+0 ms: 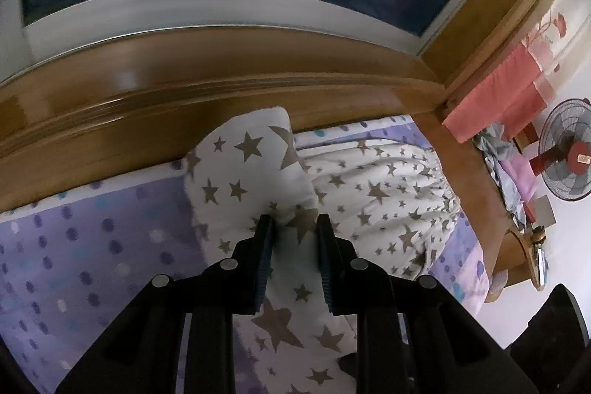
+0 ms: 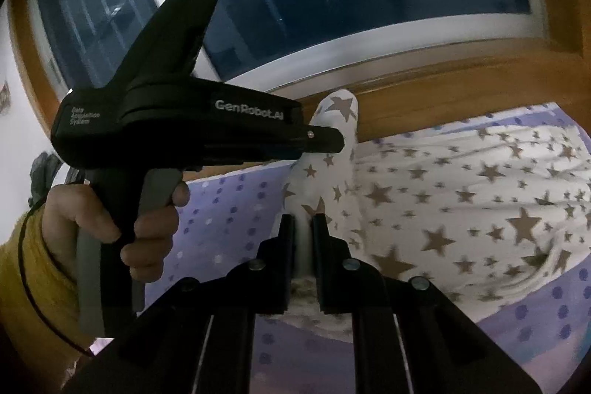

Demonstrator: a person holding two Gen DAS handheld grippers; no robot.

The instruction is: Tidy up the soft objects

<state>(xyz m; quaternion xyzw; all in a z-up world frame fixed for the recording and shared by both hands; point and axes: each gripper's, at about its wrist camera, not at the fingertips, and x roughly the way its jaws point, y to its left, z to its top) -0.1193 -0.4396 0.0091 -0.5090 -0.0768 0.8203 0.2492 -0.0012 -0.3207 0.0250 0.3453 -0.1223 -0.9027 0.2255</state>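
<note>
Both grippers are black plastic with silver screws. "GenRobot.AI" is printed in white on the left gripper [image 2: 328,143]; a mustard-yellow sleeve [image 2: 26,276] and thin dark cable [image 2: 27,287] are seen.

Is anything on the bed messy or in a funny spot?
Yes. The star pillow is standing up, pinched by both the left gripper and the right gripper. Beside it, the star quilt lies bunched and wrinkled on the dotted sheet.
</note>
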